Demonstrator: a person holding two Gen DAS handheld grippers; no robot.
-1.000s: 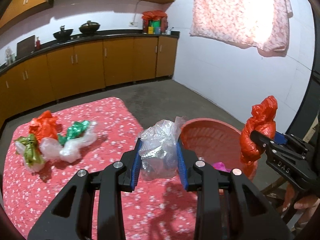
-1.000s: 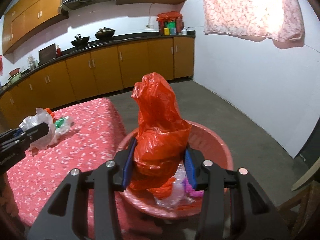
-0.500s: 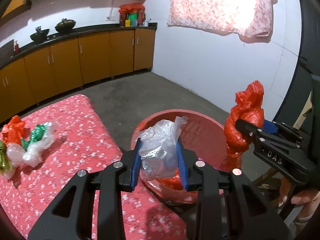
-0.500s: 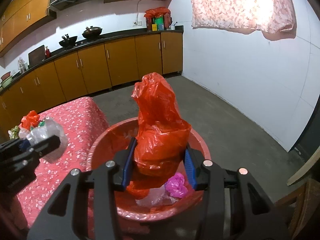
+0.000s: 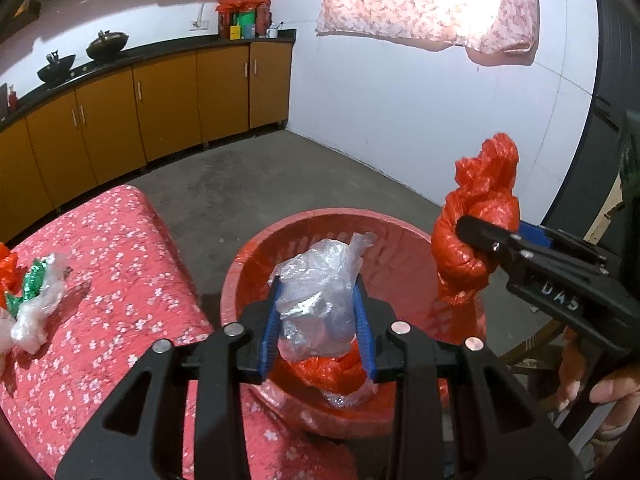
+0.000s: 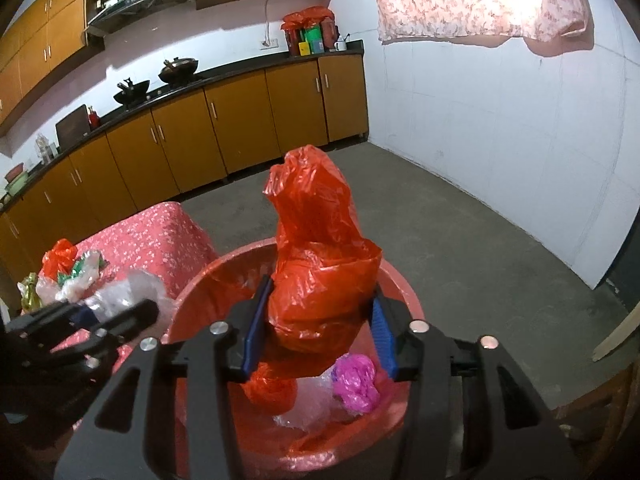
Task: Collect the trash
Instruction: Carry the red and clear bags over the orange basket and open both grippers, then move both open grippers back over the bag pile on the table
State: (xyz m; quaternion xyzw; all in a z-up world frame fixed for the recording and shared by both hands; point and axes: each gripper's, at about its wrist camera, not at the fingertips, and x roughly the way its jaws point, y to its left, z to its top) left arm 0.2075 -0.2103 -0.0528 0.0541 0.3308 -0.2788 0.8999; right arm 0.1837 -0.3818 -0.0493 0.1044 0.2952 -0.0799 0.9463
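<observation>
My left gripper [image 5: 318, 320] is shut on a crumpled clear plastic bag [image 5: 320, 288] and holds it over the red basin [image 5: 256, 248]. My right gripper [image 6: 318, 332] is shut on a crumpled red plastic bag [image 6: 316, 264] above the same basin [image 6: 400, 284]. The basin holds a red bag [image 6: 272, 388], a pink bag [image 6: 356, 376] and clear plastic. The right gripper with its red bag [image 5: 476, 220] shows at the right of the left wrist view. More trash, red [image 6: 60, 256], green and clear [image 5: 36, 300], lies on the table.
The table has a red flowered cloth [image 5: 112, 280] and stands left of the basin. Brown kitchen cabinets [image 6: 240, 120] line the far wall. Bare grey floor [image 6: 460, 240] lies beyond the basin. A wooden chair edge [image 6: 592, 412] is at the lower right.
Both grippers have moved right from the table to above the basin, each still holding its bag. The table trash has slid to the left edge of the left wrist view.
</observation>
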